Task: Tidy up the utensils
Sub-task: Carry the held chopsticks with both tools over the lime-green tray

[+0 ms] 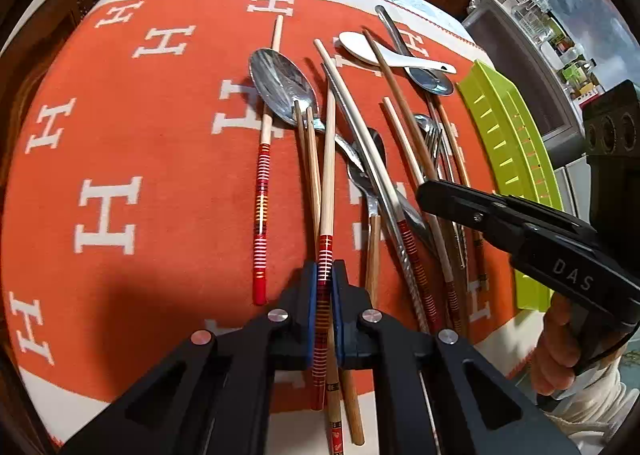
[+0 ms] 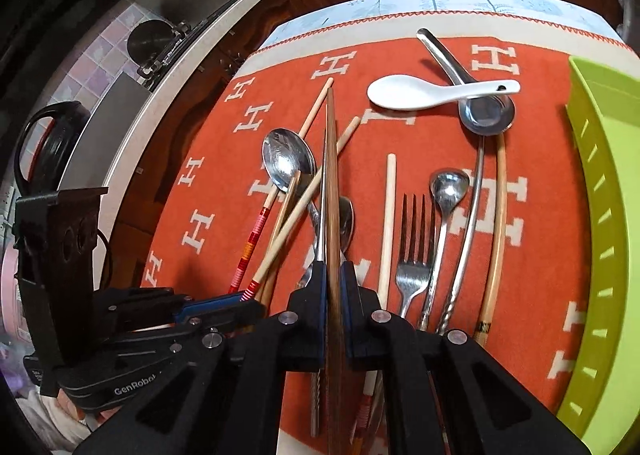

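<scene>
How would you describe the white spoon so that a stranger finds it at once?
Start at the green tray on the orange cloth. At the far end of the utensils lies the white spoon, its handle across a steel ladle. It alone is white, not metal.

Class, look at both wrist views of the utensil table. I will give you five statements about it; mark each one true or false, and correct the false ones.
1. The left gripper is shut on a red-banded chopstick. True.
2. The right gripper stands open and empty. False: it is shut on a dark brown chopstick.
3. The white spoon lies across the handle of a metal ladle spoon. True.
4. The fork lies in the green tray. False: it lies on the orange cloth.
5. The cloth is plain blue. False: orange with white H shapes.
</scene>
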